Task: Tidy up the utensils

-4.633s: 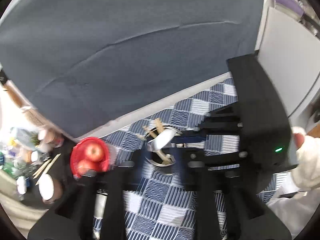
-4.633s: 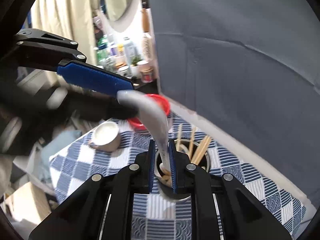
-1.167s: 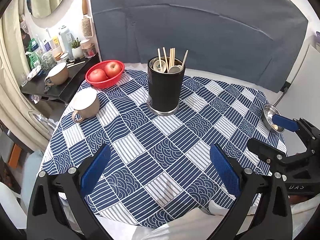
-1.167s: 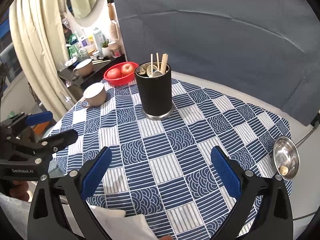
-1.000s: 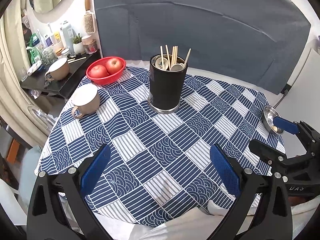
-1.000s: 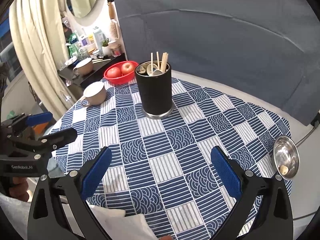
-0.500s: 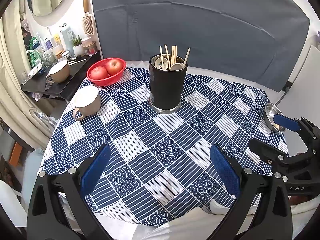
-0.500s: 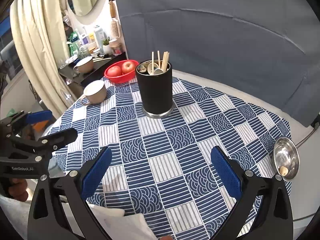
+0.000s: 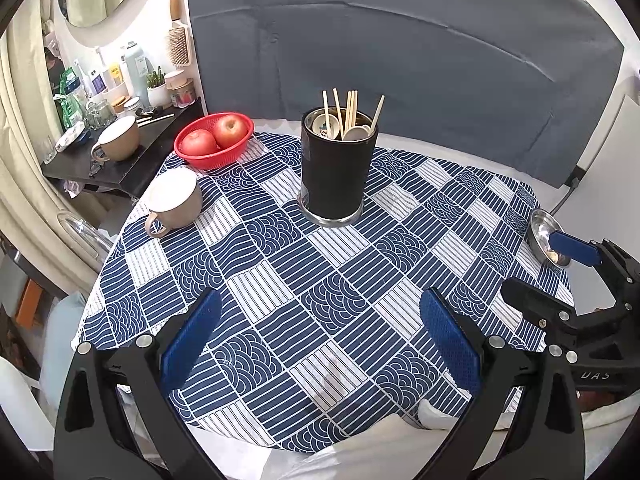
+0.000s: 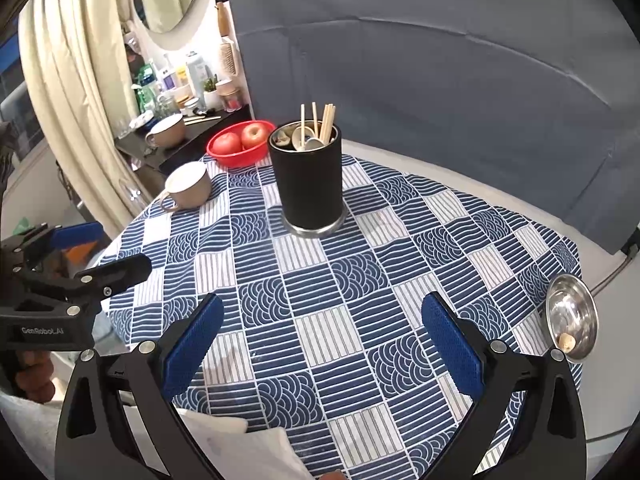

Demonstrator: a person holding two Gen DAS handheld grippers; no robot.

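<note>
Left wrist view: left gripper [image 9: 320,338] spread wide, blue pads [image 9: 191,340] far apart, nothing between them, hovering above the near edge of the tablecloth [image 9: 280,280]. Black utensil holder [image 9: 336,178] stands upright toward the far edge of the tabletop, about centre. Inside it: wooden chopsticks [image 9: 347,114] sticking up, leaning slightly, plus ceramic spoons [image 9: 354,133] with bowls showing at the rim. Red basket [image 9: 214,146] with two apples [image 9: 229,128] at the far left edge, well apart from the holder. Beige mug [image 9: 176,200] near the left edge, just in front of the basket, handle toward the near side. Steel bowl [image 9: 546,236] at the right edge, partly covered by the right gripper [image 9: 560,276], which sits at the right edge with its fingers clearly parted and empty.

Right wrist view: right gripper [image 10: 320,338] wide open, holding nothing, above the near edge of the tablecloth [image 10: 360,280]. Utensil holder [image 10: 306,178] upright near the far edge, chopsticks [image 10: 326,120] and spoons [image 10: 302,136] inside. Red basket [image 10: 240,144] just left of the holder, mug [image 10: 188,186] at the left edge. Steel bowl [image 10: 572,316] at the right edge, small pale bit inside, cannot tell what. Left gripper [image 10: 92,250] off the left edge of the tabletop, fingers apart, empty.
</note>
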